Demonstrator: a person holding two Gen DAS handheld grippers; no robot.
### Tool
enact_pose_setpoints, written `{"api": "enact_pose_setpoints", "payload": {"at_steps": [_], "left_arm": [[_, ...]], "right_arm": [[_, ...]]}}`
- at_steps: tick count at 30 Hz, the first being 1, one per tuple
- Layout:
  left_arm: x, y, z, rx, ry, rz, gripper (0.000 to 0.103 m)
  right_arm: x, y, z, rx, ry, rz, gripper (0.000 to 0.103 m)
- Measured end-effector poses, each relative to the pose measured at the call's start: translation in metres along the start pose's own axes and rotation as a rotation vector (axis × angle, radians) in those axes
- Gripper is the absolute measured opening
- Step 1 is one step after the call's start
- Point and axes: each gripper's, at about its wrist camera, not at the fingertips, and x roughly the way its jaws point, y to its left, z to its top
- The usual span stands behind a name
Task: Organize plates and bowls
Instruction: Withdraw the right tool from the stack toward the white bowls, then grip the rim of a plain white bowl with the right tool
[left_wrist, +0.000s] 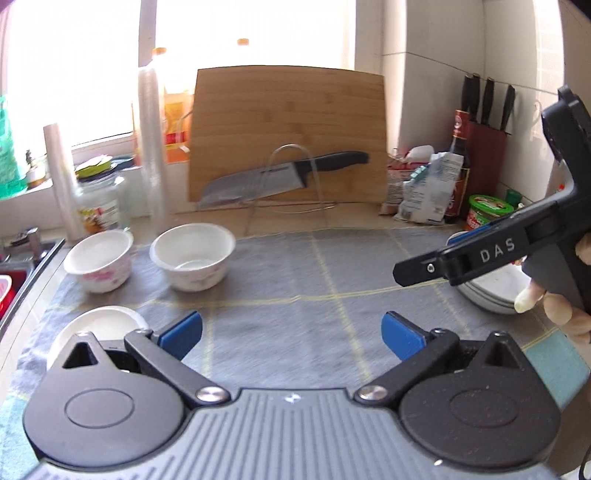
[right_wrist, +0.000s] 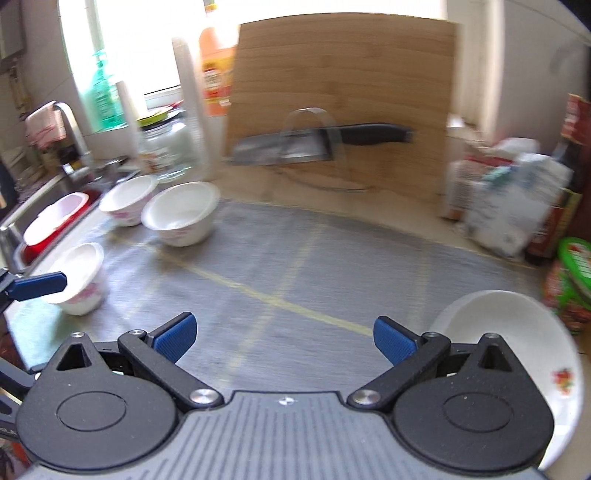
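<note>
Three white bowls with pink flowers stand on the grey mat (left_wrist: 295, 280): one at the back left (left_wrist: 99, 260), one beside it (left_wrist: 192, 254), one near my left finger (left_wrist: 96, 326). They also show in the right wrist view: back left bowl (right_wrist: 127, 199), middle bowl (right_wrist: 181, 218), near bowl (right_wrist: 83, 277). A stack of white plates (left_wrist: 491, 291) sits at the right, also in the right wrist view (right_wrist: 517, 339). My left gripper (left_wrist: 291, 338) is open and empty above the mat. My right gripper (right_wrist: 284, 338) is open and empty, left of the plates.
A wooden cutting board (left_wrist: 288, 133) leans at the back with a knife (left_wrist: 280, 173) on a wire rack. Jars, bags and a knife block (left_wrist: 487, 147) crowd the back right. A sink (right_wrist: 48, 218) with a red basin lies left. A glass jar (left_wrist: 103, 203) and cup stacks stand at the back left.
</note>
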Motion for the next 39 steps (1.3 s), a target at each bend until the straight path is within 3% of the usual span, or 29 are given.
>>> {"api": "enact_pose_setpoints", "payload": {"at_steps": [3,12,17,23,30,39], "left_arm": [[-0.01,0.039,-0.012,-0.052,0.026,-0.029,0.102],[-0.025,0.117,-0.048,-0.018,0.057,0.084,0.102],[-0.017,0.146,-0.058,-0.064,0.05,0.058,0.102],[-0.004,0.159,-0.062,-0.079,0.063,0.084,0.102],[0.008,0.161,-0.062,-0.021,0.076,0.063,0.102],[0.019,0.165,-0.06,-0.022,0.079,0.02,0.098]], "right_arm": [[0.016,0.035,0.008,-0.02,0.009,0.021,0.103],[0.068,0.133,0.032,-0.098,0.049,0.096,0.103],[0.085,0.17,0.04,-0.145,0.079,0.155,0.103],[0.098,0.19,0.044,-0.204,0.116,0.184,0.103],[0.114,0.201,0.05,-0.219,0.144,0.218,0.103],[0.131,0.215,0.052,-0.268,0.166,0.284,0.103]]}}
